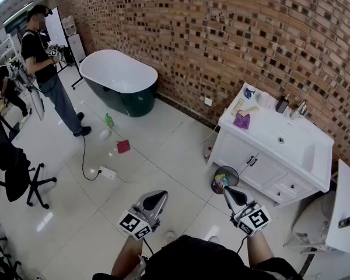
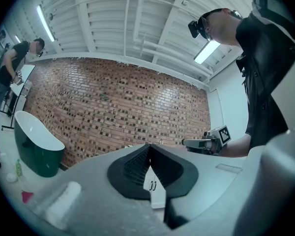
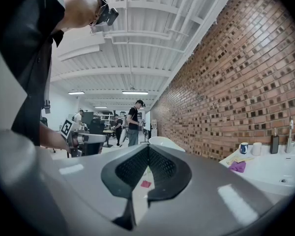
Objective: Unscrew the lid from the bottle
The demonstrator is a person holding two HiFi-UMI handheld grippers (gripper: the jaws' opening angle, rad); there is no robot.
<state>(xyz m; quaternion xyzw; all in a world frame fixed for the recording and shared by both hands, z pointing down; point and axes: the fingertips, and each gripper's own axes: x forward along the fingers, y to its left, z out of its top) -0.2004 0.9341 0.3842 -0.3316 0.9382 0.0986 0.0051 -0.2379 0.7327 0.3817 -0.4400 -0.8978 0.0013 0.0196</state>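
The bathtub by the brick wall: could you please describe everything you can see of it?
The bathtub is a freestanding oval tub, glossy white inside with a dark green outer shell. It stands upright on the pale tiled floor, close to the brick wall but apparently not touching it. Its basin looks empty, and no tap can be seen on it.
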